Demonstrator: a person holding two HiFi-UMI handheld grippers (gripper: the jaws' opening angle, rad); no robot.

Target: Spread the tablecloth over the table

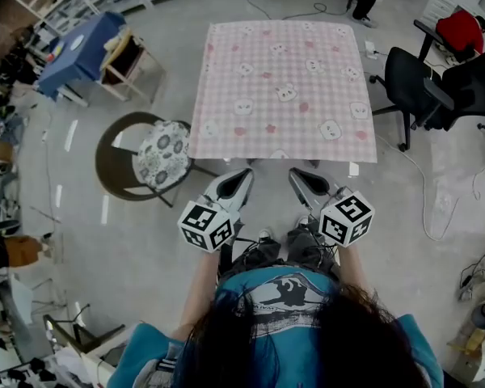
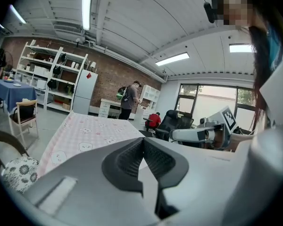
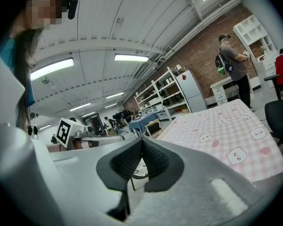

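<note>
Lying flat over worktop at 12 o'clock: pink checked tablecloth (image 1: 283, 87), spread square, its near edge hanging toward person. At 6 o'clock of it, left gripper (image 1: 246, 172), fingers (image 2: 128, 158) closed together, nothing between. Just beside, right gripper (image 1: 294, 173), fingers (image 3: 126, 163) closed too, empty. Cushioned chair (image 1: 163, 152) at 9 o'clock, office chair (image 1: 408, 83) at 3 o'clock.
</note>
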